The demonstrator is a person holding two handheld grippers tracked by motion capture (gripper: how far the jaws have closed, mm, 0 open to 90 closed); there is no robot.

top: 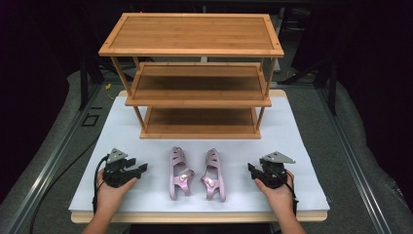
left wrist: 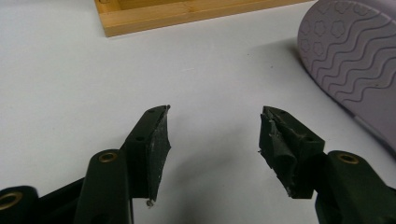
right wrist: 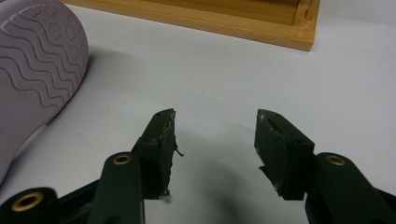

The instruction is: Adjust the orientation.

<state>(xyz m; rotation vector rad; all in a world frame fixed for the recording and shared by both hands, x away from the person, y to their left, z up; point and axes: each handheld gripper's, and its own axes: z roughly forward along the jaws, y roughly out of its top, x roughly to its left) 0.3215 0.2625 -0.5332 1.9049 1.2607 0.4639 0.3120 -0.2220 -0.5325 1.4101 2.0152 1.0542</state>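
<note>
Left gripper (top: 142,169) and right gripper (top: 251,169), jaws wide apart and empty, flank two unbranded pink sandals (top: 197,174) at lower centre, soles showing wave-and-flower tread.

The two strappy plastic sandals (top: 197,174) are metallic pink on top, and the lavender sole (left wrist: 355,56) carries wavy ridges and small flower imprints. The three-tier bamboo shelf rack (top: 195,73) is honey brown with fine striped grain. The flat table cover (top: 292,146) is plain white.

Bare white mat (top: 146,195) beside both sandals (top: 197,174); rack (top: 195,97) apparently blocking the far side.
</note>
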